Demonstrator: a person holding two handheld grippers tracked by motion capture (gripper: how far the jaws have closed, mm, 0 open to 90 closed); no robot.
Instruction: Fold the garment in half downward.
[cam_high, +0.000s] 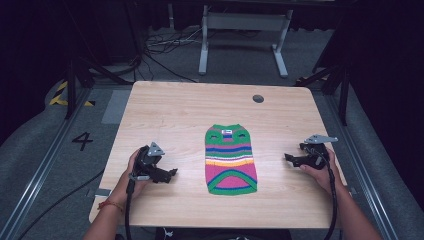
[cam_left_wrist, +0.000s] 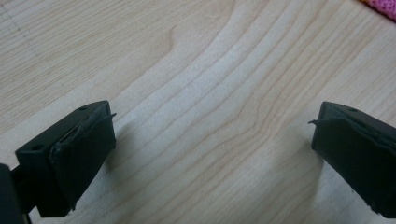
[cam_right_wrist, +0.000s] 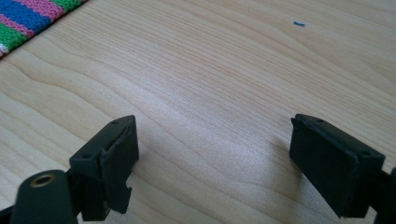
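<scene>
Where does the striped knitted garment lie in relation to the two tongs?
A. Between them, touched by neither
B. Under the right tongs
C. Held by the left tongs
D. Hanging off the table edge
A: the striped knitted garment lies flat on the table, between the left tongs and the right tongs, both open and apart from it.

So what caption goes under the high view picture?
Striped knitted sweater flat on the table, open tongs either side.

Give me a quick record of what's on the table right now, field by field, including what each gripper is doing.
surface: light wooden table
garment: small striped knitted sweater, lying flat near the table's middle
left hand-held gripper: open, holding nothing, left of the sweater, apart from it
right hand-held gripper: open, holding nothing, right of the sweater, apart from it
table detail: round dark hole near the far edge
floor: cables and a table frame beyond the table
</scene>
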